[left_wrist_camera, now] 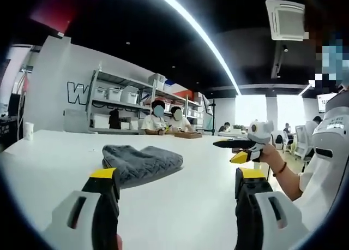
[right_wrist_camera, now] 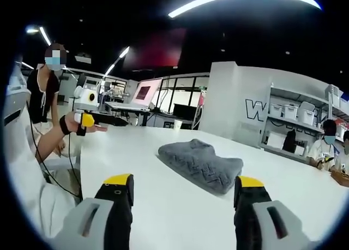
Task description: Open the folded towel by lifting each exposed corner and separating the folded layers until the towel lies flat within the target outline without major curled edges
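Yellow-tipped jaws rise from the bottom of both views, and on each side I read them as wide apart with nothing between them. My left gripper point(left_wrist_camera: 175, 176) hangs over bare white table point(left_wrist_camera: 49, 152), its left jaw tip just in front of the towel's near edge. My right gripper point(right_wrist_camera: 185, 183) sits the same way, short of the cloth and not touching it.

Beyond the jaws lies the grey towel point(left_wrist_camera: 143, 162), folded into a thick bundle on the tabletop; in the right gripper view the towel point(right_wrist_camera: 203, 164) shows a raised hump at its far end and a flatter lip toward me. I cannot make out any target outline on the table from here, so I will have to judge placement once the cloth spreads.

No unfolding has begun, as I read it. To do this step well, I would come in low on an exposed corner of the top layer, pinch only that layer, and lift up and away from the fold rather than dragging the whole bundle. The other gripper should pin or take the opposite corner so the layers part cleanly.

Farther out, a person's hand point(left_wrist_camera: 268, 152) holds the other gripper, and shelving point(left_wrist_camera: 117, 100) with bins stands behind the seated people.
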